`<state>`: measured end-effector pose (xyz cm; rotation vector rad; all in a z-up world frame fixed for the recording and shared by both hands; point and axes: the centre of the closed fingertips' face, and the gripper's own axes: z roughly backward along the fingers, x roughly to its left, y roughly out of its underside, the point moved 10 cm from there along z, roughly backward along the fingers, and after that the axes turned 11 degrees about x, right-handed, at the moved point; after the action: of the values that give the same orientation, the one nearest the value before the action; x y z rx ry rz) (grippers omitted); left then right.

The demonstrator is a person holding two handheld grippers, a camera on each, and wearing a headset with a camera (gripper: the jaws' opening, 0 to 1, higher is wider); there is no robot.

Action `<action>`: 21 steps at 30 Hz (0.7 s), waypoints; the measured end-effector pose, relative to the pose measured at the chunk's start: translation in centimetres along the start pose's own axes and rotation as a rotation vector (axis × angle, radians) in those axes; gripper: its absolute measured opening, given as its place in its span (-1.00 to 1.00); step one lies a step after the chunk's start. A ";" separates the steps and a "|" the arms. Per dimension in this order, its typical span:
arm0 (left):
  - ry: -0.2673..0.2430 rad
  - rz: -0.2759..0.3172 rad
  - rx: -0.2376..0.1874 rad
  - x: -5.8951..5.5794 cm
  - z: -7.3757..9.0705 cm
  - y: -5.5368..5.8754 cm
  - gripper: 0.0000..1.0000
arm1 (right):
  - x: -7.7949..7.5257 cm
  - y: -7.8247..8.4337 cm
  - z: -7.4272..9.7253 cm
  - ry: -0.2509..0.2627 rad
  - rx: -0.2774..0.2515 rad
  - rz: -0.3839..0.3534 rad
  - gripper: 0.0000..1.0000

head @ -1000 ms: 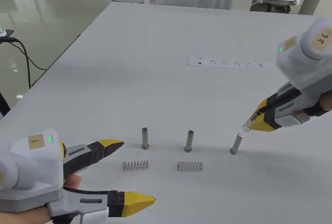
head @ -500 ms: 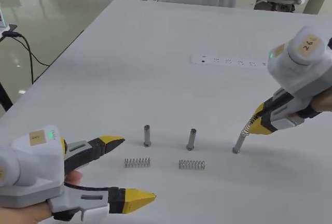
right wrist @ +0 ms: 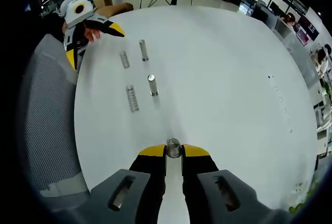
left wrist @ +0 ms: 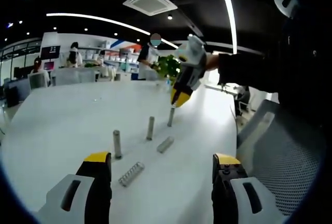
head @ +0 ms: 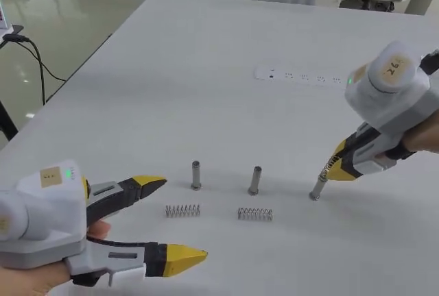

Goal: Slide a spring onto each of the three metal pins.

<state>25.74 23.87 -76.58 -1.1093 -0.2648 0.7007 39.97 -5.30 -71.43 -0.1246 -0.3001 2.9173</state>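
Three metal pins stand upright in a row on the white table: left pin (head: 196,175), middle pin (head: 255,180), right pin (head: 317,188). Two springs lie flat in front of them, one (head: 182,210) by the left pin, one (head: 255,214) by the middle pin. My right gripper (head: 336,167) is shut on a third spring (head: 330,166), tilted, its lower end at the top of the right pin. In the right gripper view this spring (right wrist: 173,149) is seen end-on between the jaws. My left gripper (head: 180,218) is open, low at the near left, holding nothing.
A white power strip (head: 302,77) lies flat on the far side of the table. The table's left edge (head: 82,63) drops to a glossy floor with a black cable (head: 38,70). Chairs stand beyond the far edge.
My right gripper has come down and a little left, bringing the spring's lower end from above the right pin onto its top. The left gripper has stayed put.
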 end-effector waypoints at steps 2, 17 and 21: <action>0.000 -0.002 0.002 0.0 0.0 0.0 0.51 | 0.0 0.0 -0.3 0.000 0.006 0.001 -0.84; 0.001 0.001 0.004 0.0 -0.1 0.1 0.49 | 0.1 0.3 -2.4 -0.007 0.030 -0.018 -0.84; 0.001 0.001 0.005 0.0 -0.1 0.1 0.48 | 0.0 0.3 -2.8 -0.010 0.035 -0.022 -0.84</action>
<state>25.77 23.81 -76.70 -1.1050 -0.2616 0.7016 40.21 -5.00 -74.26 -0.1000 -0.2510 2.9002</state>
